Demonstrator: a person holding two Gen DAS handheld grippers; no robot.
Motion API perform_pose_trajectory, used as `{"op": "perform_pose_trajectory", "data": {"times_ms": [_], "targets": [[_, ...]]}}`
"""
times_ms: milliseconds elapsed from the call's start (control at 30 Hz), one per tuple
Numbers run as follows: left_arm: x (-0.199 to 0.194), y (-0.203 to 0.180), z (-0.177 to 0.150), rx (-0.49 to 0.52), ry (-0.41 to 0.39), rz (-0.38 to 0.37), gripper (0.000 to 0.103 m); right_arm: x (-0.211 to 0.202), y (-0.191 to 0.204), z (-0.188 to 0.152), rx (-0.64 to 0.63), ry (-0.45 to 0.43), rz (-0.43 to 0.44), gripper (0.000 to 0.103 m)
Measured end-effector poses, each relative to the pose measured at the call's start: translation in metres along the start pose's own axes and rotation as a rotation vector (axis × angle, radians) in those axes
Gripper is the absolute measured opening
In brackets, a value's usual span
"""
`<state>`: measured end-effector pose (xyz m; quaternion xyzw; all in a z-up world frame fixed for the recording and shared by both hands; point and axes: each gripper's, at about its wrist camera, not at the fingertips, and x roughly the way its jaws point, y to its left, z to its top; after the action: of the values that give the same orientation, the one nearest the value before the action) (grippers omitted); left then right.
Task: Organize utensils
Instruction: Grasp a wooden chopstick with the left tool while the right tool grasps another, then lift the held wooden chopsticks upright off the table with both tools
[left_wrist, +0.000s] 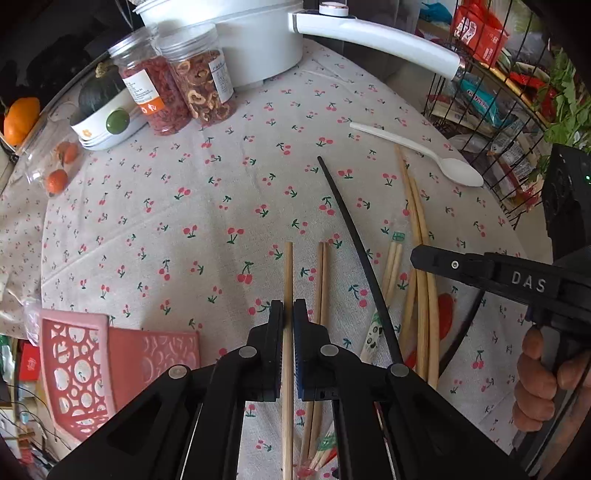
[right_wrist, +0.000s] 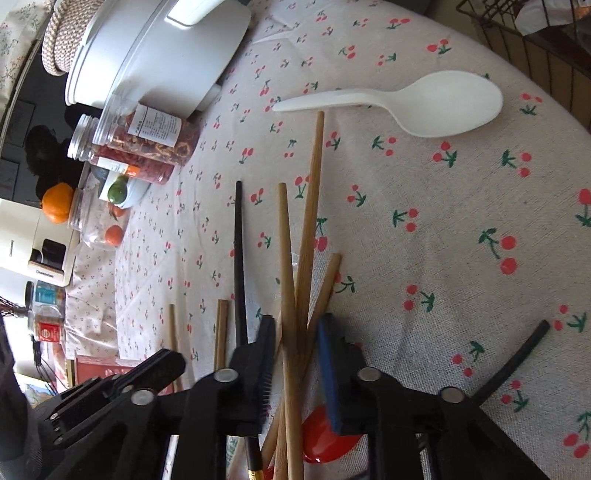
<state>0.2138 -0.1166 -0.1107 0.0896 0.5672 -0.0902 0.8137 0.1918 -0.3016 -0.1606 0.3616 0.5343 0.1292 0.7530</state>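
My left gripper (left_wrist: 288, 314) is shut on a single wooden chopstick (left_wrist: 288, 273) that points away over the cherry-print cloth. A pair of wooden chopsticks (left_wrist: 320, 284) and a long black chopstick (left_wrist: 354, 243) lie just right of it. My right gripper (right_wrist: 295, 332) is partly open around a bundle of wooden chopsticks (right_wrist: 291, 266), above a red spoon (right_wrist: 325, 439); it shows in the left wrist view (left_wrist: 417, 258) over the same chopsticks (left_wrist: 417, 221). A white plastic spoon (left_wrist: 424, 151) (right_wrist: 424, 103) lies beyond.
A pink perforated basket (left_wrist: 77, 369) sits at the near left. Two jars of dried fruit (left_wrist: 177, 88), a white pot (left_wrist: 229, 33) with a long handle, a bowl with a dark squash (left_wrist: 99, 114) and a wire snack rack (left_wrist: 498, 96) ring the far side.
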Motion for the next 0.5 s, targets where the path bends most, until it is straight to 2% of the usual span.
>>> {"op": "perform_pose_trajectory", "data": {"times_ms": [100, 333, 500], "targets": [[-0.018, 0.007, -0.013, -0.018, -0.031, -0.025, 0.005, -0.004, -0.001, -0.003, 0.013, -0.002, -0.003, 0.010], [-0.052, 0.016, -0.037, -0.022, -0.084, -0.059, 0.005, -0.032, 0.014, -0.015, -0.053, -0.038, -0.051, 0.009], [-0.064, 0.022, -0.060, -0.016, -0.075, -0.088, 0.005, -0.029, 0.006, -0.022, -0.033, 0.004, -0.126, 0.010]]}}
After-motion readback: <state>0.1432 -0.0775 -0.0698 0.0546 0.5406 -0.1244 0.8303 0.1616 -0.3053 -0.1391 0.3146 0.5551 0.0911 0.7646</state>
